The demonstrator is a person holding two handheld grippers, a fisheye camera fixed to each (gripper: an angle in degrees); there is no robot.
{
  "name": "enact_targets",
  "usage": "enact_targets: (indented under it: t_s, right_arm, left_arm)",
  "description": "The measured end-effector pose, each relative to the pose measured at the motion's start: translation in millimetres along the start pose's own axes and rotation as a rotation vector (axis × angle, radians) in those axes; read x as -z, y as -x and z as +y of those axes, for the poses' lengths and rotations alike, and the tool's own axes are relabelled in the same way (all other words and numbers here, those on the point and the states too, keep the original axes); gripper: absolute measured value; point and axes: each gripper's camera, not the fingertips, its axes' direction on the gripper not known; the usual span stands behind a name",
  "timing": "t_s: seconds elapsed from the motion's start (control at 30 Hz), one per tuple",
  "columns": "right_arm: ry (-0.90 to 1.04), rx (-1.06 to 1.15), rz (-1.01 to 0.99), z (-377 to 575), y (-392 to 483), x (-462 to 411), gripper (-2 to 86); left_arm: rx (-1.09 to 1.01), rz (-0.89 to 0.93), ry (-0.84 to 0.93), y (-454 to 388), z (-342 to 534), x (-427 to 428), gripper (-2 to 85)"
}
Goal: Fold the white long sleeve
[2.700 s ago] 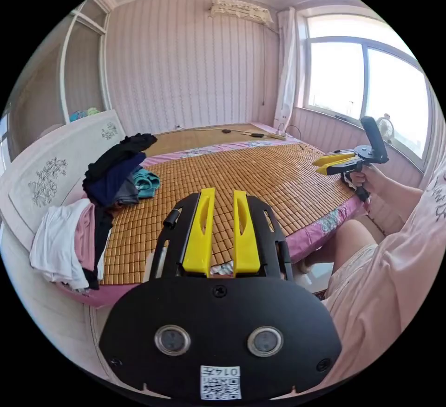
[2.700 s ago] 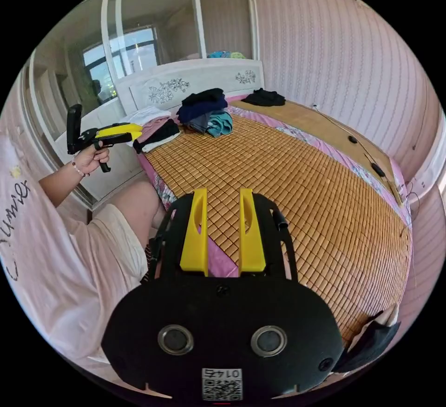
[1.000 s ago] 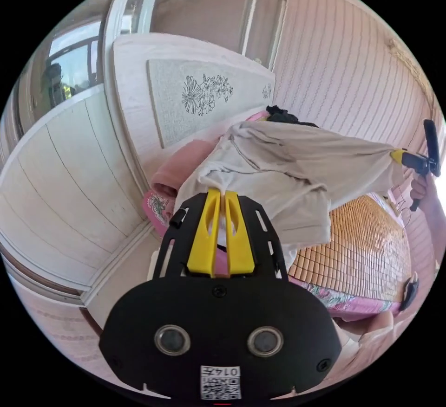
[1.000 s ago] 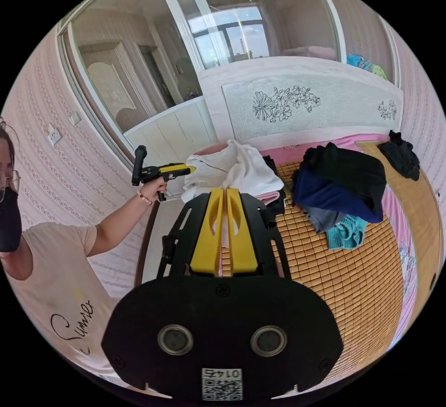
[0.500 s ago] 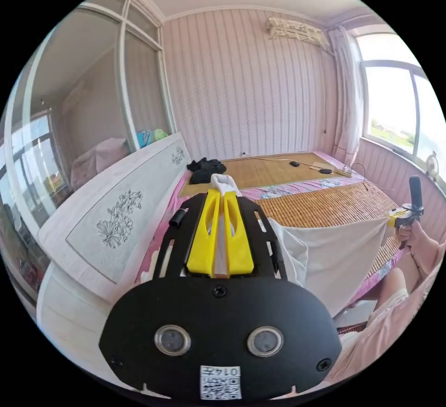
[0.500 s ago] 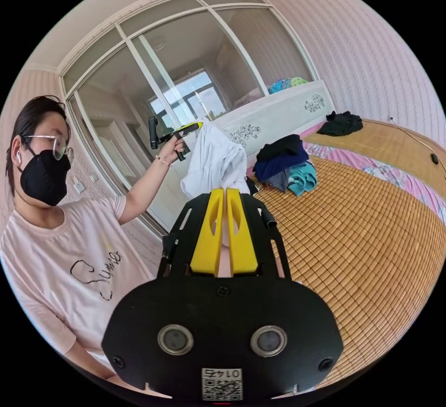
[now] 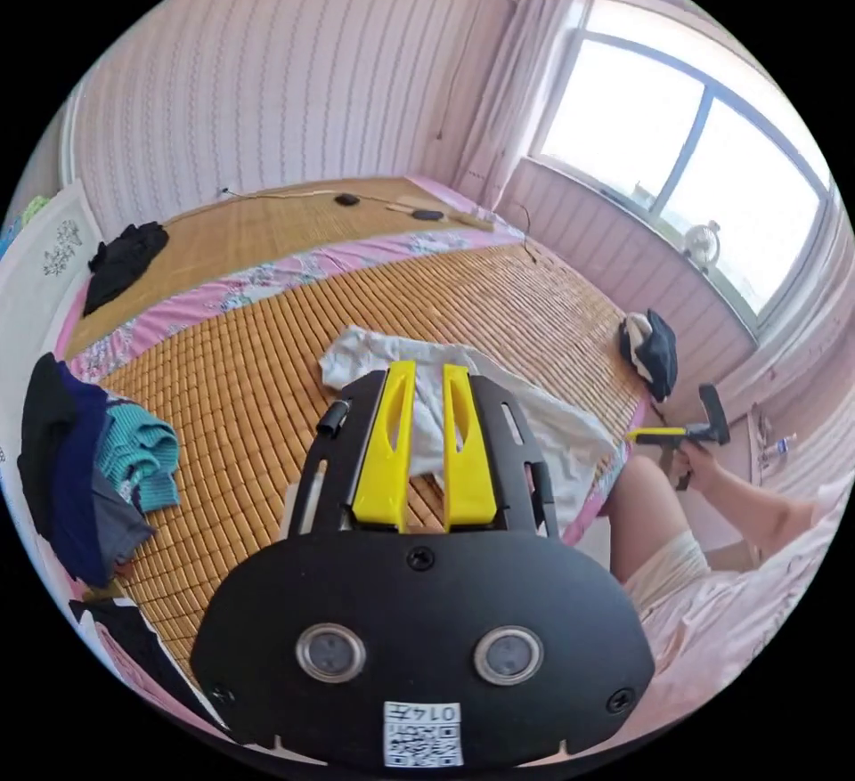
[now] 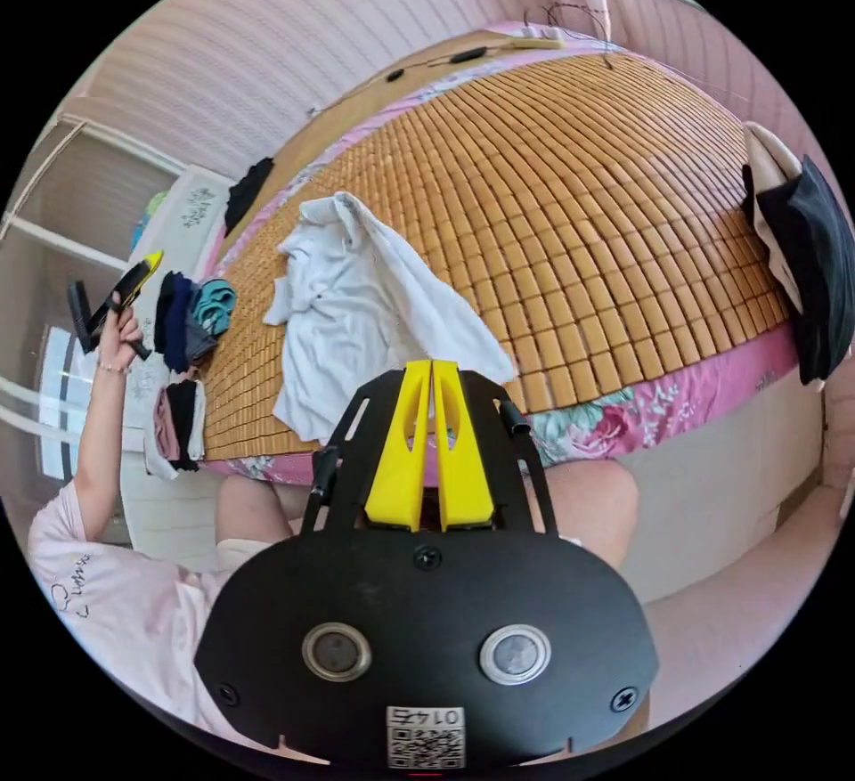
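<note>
The white long sleeve [image 7: 543,429] [image 8: 356,300] lies crumpled on the bamboo mat [image 7: 249,371] [image 8: 579,193], with its hem reaching the near edge of the bed. My left gripper [image 7: 429,371] hangs open above the shirt's near part, and cloth shows through the gap. In the right gripper view it [image 8: 151,260] is raised near the headboard. My right gripper [image 8: 432,367] has its jaws together, with the tips at the shirt's hem. I cannot tell whether cloth is pinched there. It [image 7: 632,435] sits just off the bed's edge.
A pile of black, navy and teal clothes [image 7: 89,478] [image 8: 191,313] sits by the headboard. A black garment [image 7: 125,256] lies far back and a dark one [image 7: 655,353] [image 8: 810,264] at the bed's corner. The person's leg [image 7: 655,505] is against the bed.
Half a second ago both grippers held the shirt up in the air, spread between them. Now it lies on the mat and the left gripper has opened and let go.
</note>
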Motion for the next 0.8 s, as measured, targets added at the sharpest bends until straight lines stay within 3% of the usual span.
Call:
enact_targets:
  t_s: [0.13,0.37,0.47,0.57,0.7,0.8]
  right_arm:
    - [0.014,0.053,0.054,-2,-4,12,4.3]
    - [-0.015,0.091,0.308,-37,-17,29,11.4]
    - [0.122,0.09,0.274,-49,-35,21,8.7]
    - [0.125,0.137,0.29,-41,-38,42,1.1]
    - [0.026,0.115,0.091,-22,-55,107,0.0]
    - [-0.159,0.111,-0.244,-7,-72,190,0.1]
  left_arm:
    - [0.042,-0.03,0.215,-41,78,-69,6.6]
    - [0.216,-0.037,0.367,-37,97,-111,10.7]
    - [0.184,-0.112,0.36,-40,101,-105,7.3]
    - [0.213,-0.023,0.364,-37,108,-97,2.0]
    - [0.266,0.047,0.168,-34,122,-36,-0.4]
    - [0.282,0.078,-0.082,-30,128,49,-0.8]
